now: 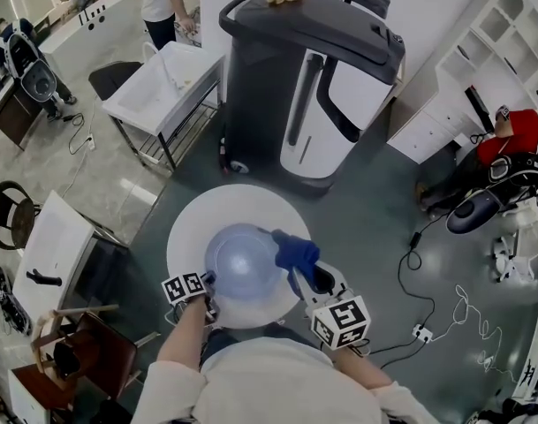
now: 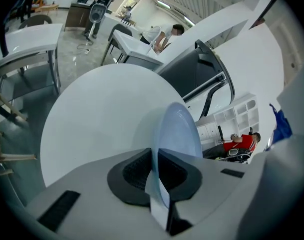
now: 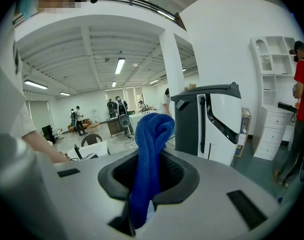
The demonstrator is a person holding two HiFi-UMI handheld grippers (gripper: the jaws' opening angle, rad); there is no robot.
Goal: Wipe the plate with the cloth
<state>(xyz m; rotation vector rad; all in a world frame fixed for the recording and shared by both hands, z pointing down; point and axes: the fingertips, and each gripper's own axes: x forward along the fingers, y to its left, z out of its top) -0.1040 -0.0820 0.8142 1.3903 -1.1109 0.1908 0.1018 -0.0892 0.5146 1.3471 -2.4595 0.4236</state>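
A pale blue plate (image 1: pixel 242 261) is over the round white table (image 1: pixel 187 228). My left gripper (image 1: pixel 208 283) is at the plate's lower left rim. In the left gripper view the plate (image 2: pixel 179 131) stands edge-on between the jaws, and the left gripper (image 2: pixel 155 173) is shut on its rim, with the table (image 2: pixel 92 119) beyond. My right gripper (image 1: pixel 302 274) is just right of the plate, shut on a blue cloth (image 1: pixel 295 251) that touches or nearly touches the plate's right edge. In the right gripper view the cloth (image 3: pixel 149 149) sticks up out of the right gripper (image 3: pixel 144 186).
A tall dark grey and white machine (image 1: pixel 313 78) stands just beyond the table. A white work table (image 1: pixel 162 82) is at the back left, with chairs (image 1: pixel 8 215) and a wooden stool (image 1: pixel 74 343) to the left. Cables (image 1: pixel 428 325) lie on the floor at right, near a seated person in red (image 1: pixel 516 140).
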